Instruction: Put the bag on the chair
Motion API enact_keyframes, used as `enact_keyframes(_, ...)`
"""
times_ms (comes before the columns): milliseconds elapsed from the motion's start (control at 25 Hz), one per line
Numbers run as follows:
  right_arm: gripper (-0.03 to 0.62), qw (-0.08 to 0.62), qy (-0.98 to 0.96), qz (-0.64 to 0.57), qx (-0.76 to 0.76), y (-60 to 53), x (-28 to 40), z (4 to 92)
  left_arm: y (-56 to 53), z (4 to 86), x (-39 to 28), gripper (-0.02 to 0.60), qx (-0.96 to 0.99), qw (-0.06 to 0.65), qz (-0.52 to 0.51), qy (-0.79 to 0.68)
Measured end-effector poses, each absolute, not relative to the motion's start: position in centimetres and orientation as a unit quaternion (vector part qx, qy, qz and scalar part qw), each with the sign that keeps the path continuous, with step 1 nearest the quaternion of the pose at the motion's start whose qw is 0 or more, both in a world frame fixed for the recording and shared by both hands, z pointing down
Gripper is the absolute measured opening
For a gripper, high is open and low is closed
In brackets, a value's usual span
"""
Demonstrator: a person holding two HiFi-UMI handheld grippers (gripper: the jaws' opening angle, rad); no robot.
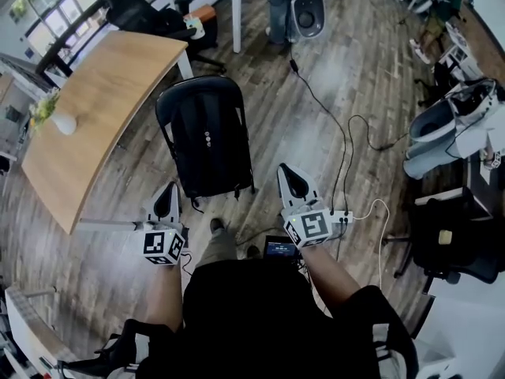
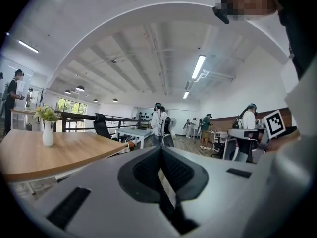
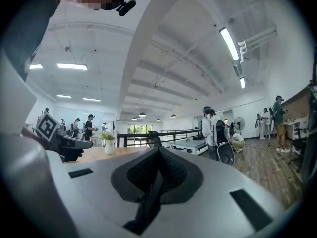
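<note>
A black office chair (image 1: 207, 139) stands on the wood floor straight in front of me. A black bag (image 1: 210, 144) with a small pale logo seems to lie on its seat; I cannot tell bag from chair with certainty. My left gripper (image 1: 166, 200) hangs shut and empty at the chair's near left corner, clear of it. My right gripper (image 1: 293, 181) is shut and empty just right of the chair. In the left gripper view the left gripper (image 2: 161, 170) points level into the room with nothing between its jaws, and the right gripper (image 3: 157, 170) in its own view does the same.
A long wooden table (image 1: 95, 109) with a white vase (image 1: 61, 121) runs along the left. Black cables (image 1: 347, 152) and a power strip (image 1: 341, 218) lie on the floor at right. Another black chair (image 1: 458, 243) and a grey machine (image 1: 442, 133) stand at far right. A person (image 1: 280, 6) stands beyond.
</note>
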State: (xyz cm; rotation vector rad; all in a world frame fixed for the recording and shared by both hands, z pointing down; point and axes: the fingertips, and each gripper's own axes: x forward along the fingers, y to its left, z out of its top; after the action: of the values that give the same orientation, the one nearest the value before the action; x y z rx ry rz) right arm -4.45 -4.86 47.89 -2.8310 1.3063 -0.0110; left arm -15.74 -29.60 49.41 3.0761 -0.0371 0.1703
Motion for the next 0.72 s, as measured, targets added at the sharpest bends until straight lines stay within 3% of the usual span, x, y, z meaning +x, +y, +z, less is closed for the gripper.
enact_keyframes(720, 0.011, 0.023, 0.427, -0.027, -0.903, -1.8, -10.3, 50.0, -24.6, 48.5, -22.7, 0.003, 0.998, 0.006, 0.062, -0.020)
